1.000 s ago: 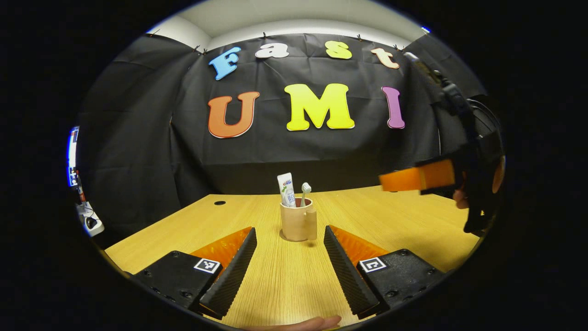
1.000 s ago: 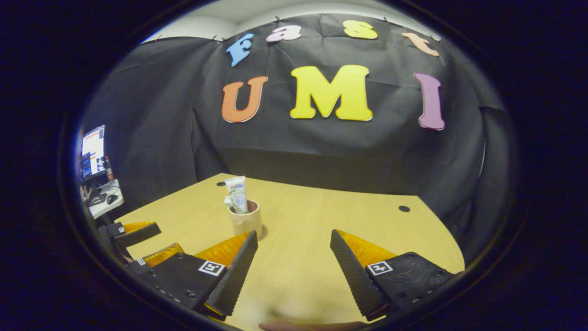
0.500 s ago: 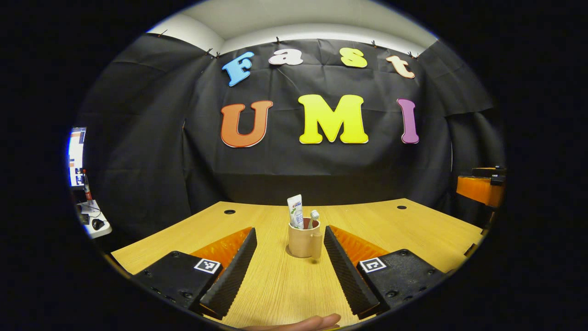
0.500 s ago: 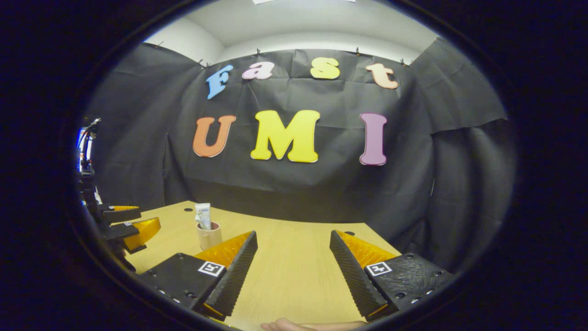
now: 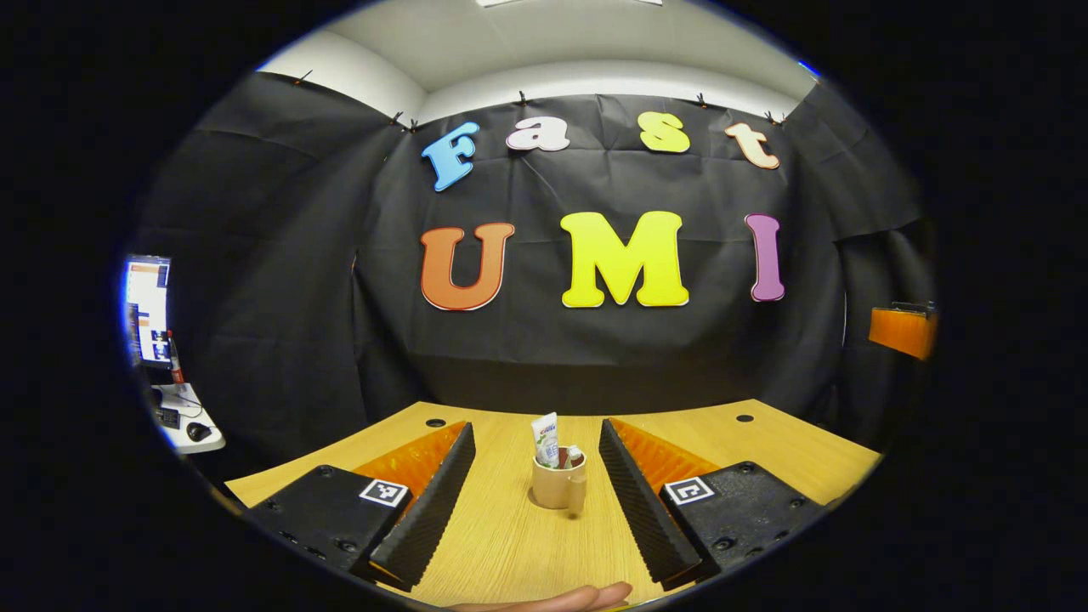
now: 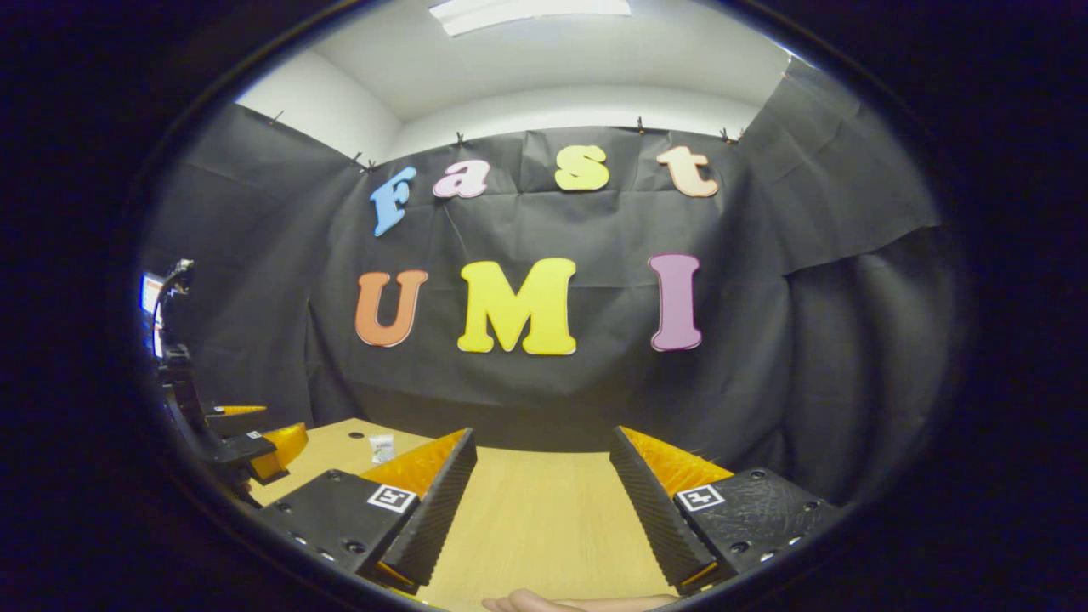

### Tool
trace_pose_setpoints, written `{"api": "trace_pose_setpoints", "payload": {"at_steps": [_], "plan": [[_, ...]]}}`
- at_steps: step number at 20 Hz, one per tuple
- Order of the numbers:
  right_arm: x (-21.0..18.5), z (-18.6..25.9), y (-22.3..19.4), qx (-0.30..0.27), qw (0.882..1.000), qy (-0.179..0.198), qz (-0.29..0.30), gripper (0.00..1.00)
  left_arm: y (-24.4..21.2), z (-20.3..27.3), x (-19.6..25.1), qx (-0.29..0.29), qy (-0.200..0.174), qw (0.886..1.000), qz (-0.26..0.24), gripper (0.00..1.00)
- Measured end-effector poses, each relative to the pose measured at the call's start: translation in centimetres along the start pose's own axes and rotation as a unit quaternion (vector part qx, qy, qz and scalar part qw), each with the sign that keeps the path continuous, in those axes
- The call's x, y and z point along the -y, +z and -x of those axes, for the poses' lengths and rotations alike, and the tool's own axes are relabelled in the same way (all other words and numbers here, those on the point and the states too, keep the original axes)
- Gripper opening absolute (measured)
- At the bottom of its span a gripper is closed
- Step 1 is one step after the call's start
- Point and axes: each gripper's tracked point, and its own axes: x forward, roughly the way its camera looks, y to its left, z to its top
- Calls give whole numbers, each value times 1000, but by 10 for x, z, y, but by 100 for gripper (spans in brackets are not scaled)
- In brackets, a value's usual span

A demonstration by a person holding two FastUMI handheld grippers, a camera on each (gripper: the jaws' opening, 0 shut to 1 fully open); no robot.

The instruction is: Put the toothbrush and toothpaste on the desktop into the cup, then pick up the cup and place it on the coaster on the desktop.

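Note:
A beige cup [image 5: 557, 490] stands upright on the wooden desktop [image 5: 510, 544], holding a white toothpaste tube [image 5: 546, 439] and a toothbrush [image 5: 575, 456]. My left gripper [image 5: 535, 427] is open and drawn back from the cup, which sits between and beyond its fingertips, apart from both. An orange part of my right gripper [image 5: 903, 330] shows at the far right, above the table. In the right gripper view, my right gripper [image 6: 541, 433] is open over bare desktop [image 6: 527, 518]. The toothpaste top [image 6: 382, 447] peeks past its left finger. The left gripper [image 6: 255, 442] sits at the left edge.
Two round cable holes [image 5: 435, 422] [image 5: 745, 418] lie near the desktop's back edge. A side desk with a monitor [image 5: 149, 310] stands far left, outside the booth. A person's fingertip [image 5: 586, 597] shows at the bottom edge.
Both grippers have pulled back and tilted up, so the cup looks smaller and lower. The right gripper swung away to the right; the cup slid behind its left finger.

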Motion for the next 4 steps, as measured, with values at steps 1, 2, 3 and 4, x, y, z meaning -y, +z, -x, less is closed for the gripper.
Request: {"api": "trace_pose_setpoints", "payload": {"at_steps": [1, 2, 3, 4], "plan": [[0, 5, 0, -9, 1000, 4, -3, 95, 3, 2, 8, -1, -11, 1000, 5, 94], [-2, 9, 1, -19, 1000, 18, -14, 95, 5, 3, 16, -1, -19, 1000, 6, 94], [-2, 13, 3, -28, 999, 28, -29, 95, 8, 3, 23, 0, -26, 1000, 4, 94], [0, 12, 3, -31, 998, 32, -40, 95, 9, 3, 28, 2, -31, 1000, -1, 94]]}}
